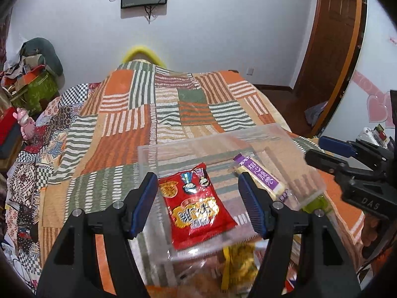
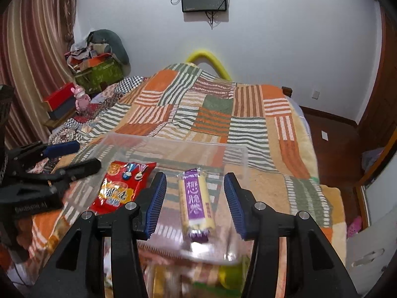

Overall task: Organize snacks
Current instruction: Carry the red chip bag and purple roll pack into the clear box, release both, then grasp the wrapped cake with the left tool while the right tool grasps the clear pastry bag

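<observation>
A clear plastic box (image 1: pixel 270 130) (image 2: pixel 235 149) sits on the patchwork bedspread. Inside it lie a red snack packet (image 1: pixel 197 206) (image 2: pixel 121 186) and a yellow bar with a purple label (image 1: pixel 260 177) (image 2: pixel 196 203). My left gripper (image 1: pixel 198 203) is open and empty, with the red packet between its fingers from above. My right gripper (image 2: pixel 196 201) is open and empty, with the yellow-purple bar between its fingers. The right gripper (image 1: pixel 332 151) shows at the right of the left wrist view; the left gripper (image 2: pixel 77 156) shows at the left of the right wrist view.
More snack packets (image 1: pixel 238 263) lie blurred on the bedspread (image 1: pixel 173 104) (image 2: pixel 248 114) in front of the box's near wall. A green bag (image 2: pixel 104 72), a red box (image 2: pixel 59 96) and a pink toy (image 2: pixel 80 98) stand at the bed's left. A wooden door (image 1: pixel 332 32) is at right.
</observation>
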Motion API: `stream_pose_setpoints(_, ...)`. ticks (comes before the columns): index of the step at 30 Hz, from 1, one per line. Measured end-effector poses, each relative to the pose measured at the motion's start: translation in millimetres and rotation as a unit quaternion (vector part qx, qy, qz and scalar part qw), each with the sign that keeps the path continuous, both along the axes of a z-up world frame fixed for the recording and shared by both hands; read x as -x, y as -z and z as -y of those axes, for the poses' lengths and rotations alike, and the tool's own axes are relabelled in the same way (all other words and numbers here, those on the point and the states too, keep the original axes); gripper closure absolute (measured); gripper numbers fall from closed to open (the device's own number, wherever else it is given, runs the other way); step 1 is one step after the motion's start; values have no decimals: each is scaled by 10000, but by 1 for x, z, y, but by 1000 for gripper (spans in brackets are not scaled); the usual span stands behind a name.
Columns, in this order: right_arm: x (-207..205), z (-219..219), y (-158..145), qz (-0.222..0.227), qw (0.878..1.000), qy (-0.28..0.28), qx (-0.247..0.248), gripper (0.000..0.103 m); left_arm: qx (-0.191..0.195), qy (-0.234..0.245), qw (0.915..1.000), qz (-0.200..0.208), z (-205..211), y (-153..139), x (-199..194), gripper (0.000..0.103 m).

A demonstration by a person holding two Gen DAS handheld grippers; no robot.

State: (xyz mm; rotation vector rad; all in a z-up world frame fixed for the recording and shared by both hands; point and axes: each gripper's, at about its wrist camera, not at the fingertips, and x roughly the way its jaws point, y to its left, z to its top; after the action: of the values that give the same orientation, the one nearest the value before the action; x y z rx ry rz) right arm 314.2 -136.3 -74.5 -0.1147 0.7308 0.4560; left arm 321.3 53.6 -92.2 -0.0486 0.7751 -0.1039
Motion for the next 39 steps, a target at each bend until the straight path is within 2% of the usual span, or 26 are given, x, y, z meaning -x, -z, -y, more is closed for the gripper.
stream_pose_setpoints(5, 25, 18, -11, 144, 9999, 41, -19, 55, -88, -11, 9999, 61, -11, -13, 33, 36)
stream_pose_setpoints(9, 44, 32, -13, 208, 9996, 172, 26, 54, -241, -1, 9997, 35, -20, -12, 60, 35)
stream_pose_setpoints(14, 62, 46, -5, 103, 9994, 328, 72, 54, -397, -84, 9989, -212, -37, 5, 91, 34)
stream_pose_setpoints(20, 78, 58, 16, -164, 9987, 470, 107, 54, -355, -210, 9972, -621, -56, 36, 124, 34)
stream_pose_setpoints(29, 88, 71, 46, -598, 9958, 677, 146, 54, -165, -226, 9919, -1235, -68, 89, 147, 34)
stream_pose_setpoints(36, 87, 66, 64, -892, 9937, 663, 123, 54, -37, -242, 9894, -1431, -66, 111, 142, 34)
stream_pose_setpoints(39, 87, 62, 68, -966, 9936, 575, 72, 50, -23, -171, 9889, -1476, -63, 117, 138, 35)
